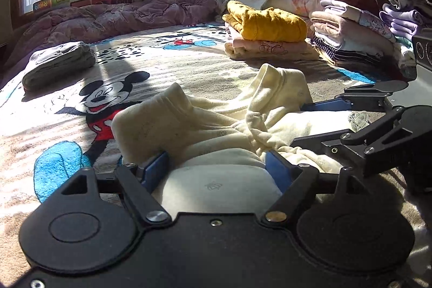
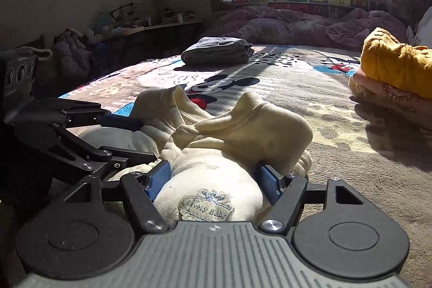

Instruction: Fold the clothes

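My left claw (image 1: 217, 169) and my right claw (image 2: 213, 177) sit side by side over the cream garment (image 1: 216, 126), which lies rumpled on the cartoon blanket (image 1: 189, 64), nearer to me than the yellow-topped stack (image 1: 266, 20) of folded clothes. Both claws stand wide, with a thick roll of the cream cloth bulging up between the blue pads (image 1: 156, 168). The cloth touches the pads on each side, but I cannot say whether they press it or merely bracket it, so I won't call either one a grip.

The garment's two short sleeves or legs poke up on the far side of my claws, toward the grey folded bundle (image 2: 217, 50), and the crest badge (image 2: 206, 205) sits right under my right claw. I judge the fold is only starting: the piece is bunched, not flat.

To do this well I should take a single layer at the near hem with each claw, not the whole wad, then draw the two corners apart so the cloth spreads smooth toward the grey bundle before any crease is made. The soft fleece will sag, so I'd lift both sides evenly and keep the badge side facing up
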The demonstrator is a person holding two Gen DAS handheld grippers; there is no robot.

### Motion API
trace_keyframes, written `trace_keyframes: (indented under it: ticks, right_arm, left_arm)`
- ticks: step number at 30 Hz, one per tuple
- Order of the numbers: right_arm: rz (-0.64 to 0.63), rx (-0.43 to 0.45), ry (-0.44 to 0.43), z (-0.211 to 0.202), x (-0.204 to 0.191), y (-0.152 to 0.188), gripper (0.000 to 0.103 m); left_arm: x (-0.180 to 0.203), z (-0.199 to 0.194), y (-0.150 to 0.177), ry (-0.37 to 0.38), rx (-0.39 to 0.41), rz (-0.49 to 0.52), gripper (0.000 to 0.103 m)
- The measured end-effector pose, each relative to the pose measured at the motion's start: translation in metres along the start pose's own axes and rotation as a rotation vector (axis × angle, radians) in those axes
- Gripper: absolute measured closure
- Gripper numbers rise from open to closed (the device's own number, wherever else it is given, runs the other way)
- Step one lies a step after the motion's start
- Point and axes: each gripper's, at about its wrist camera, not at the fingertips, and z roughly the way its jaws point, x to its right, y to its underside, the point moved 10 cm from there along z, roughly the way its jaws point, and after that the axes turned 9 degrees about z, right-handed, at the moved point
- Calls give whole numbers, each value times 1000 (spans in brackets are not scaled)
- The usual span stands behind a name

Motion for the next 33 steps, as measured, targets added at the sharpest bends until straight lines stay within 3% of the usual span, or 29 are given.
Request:
trace_keyframes:
  ticks: [3, 9, 13, 16, 19, 23, 25, 27, 29, 31, 33]
  right_arm:
    - [11, -5, 45, 20, -2, -9, 30]
    - [18, -23, 48, 5, 2, 0, 31]
    - [-56, -60, 75, 3, -8, -13, 30]
    - [-121, -1, 74, -21, -14, -26, 31]
    - [-270, 95, 106, -48, -27, -34, 30]
    - [-259, 157, 86, -51, -23, -53, 30]
    - [-262, 161, 85, -41, -19, -61, 30]
    - [-230, 79, 59, -13, -9, -54, 29]
    - [-98, -61, 24, 18, 11, -33, 28]
    - [28, -37, -30, 26, 25, -26, 27]
    - [17, -34, -30, 26, 23, -22, 26]
  left_arm:
    - [-3, 3, 0, 6, -4, -7, 22]
    - [-4, 7, -3, 4, -12, -16, 21]
    - [-2, -16, -15, 20, 55, -29, 24]
    - [-5, -37, -28, 39, 127, -51, 26]
    - [-10, -51, -39, 40, 186, -55, 26]
    - [-16, -41, -56, 16, 221, 15, 26]
    - [-20, -30, -50, 42, 195, -13, 26]
    - [-19, -9, -30, 58, 109, -18, 26]
    - [-17, 9, -12, 49, 30, -12, 26]
    - [-19, 14, -8, 53, 18, -35, 24]
    - [-21, 16, -4, 60, 17, -51, 23]
